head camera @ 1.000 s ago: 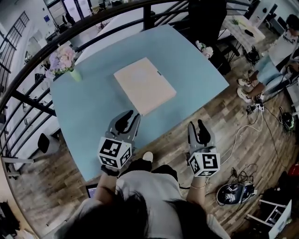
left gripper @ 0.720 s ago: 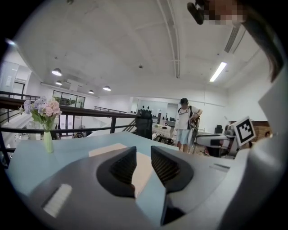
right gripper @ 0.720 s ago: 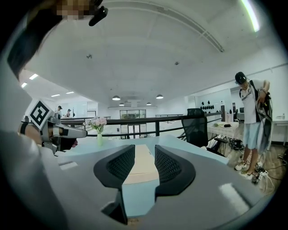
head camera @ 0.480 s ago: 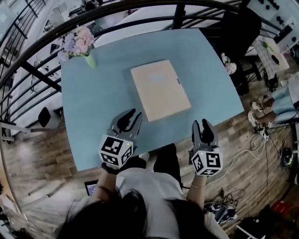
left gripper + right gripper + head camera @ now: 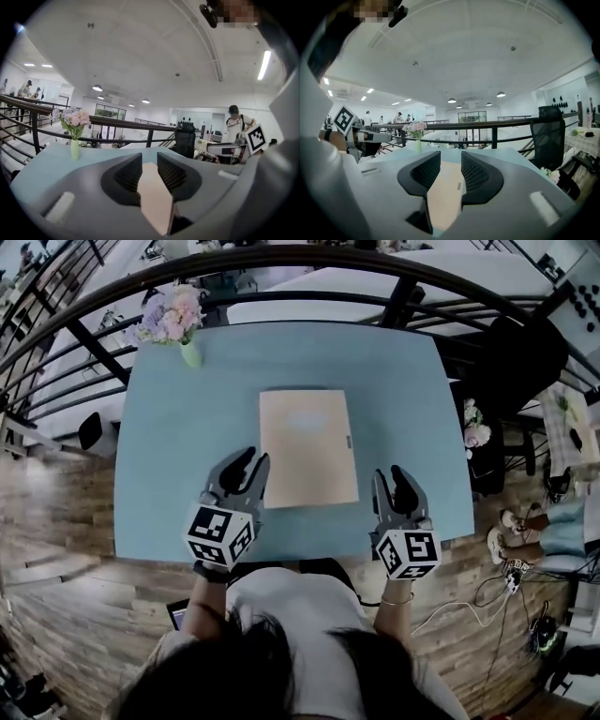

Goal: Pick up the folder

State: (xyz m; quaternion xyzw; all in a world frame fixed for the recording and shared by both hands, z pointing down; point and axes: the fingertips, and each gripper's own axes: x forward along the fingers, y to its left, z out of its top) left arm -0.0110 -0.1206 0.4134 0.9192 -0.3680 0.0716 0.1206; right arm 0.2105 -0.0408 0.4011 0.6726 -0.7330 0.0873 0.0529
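Observation:
A beige folder (image 5: pixel 307 446) lies flat on the light blue table (image 5: pixel 187 456), its long side running away from me. My left gripper (image 5: pixel 251 461) hovers over the table just left of the folder's near corner. Its jaws stand slightly apart with nothing between them. My right gripper (image 5: pixel 391 474) hovers to the right of the folder's near end, also slightly apart and holding nothing. In the left gripper view the folder (image 5: pixel 154 201) shows through the gap of the left gripper (image 5: pixel 149 159). In the right gripper view the folder (image 5: pixel 443 197) shows beyond the right gripper (image 5: pixel 451 157).
A green vase of pink and purple flowers (image 5: pixel 178 322) stands at the table's far left corner. A black railing (image 5: pixel 281 263) curves behind the table. A black chair (image 5: pixel 525 362) and a small flower pot (image 5: pixel 476 435) are to the right. A person (image 5: pixel 233 124) stands far off.
The view has swung round, so the table and folder now lie square in front of me. Both grippers have moved over the table's near edge, one on each side of the folder's near end.

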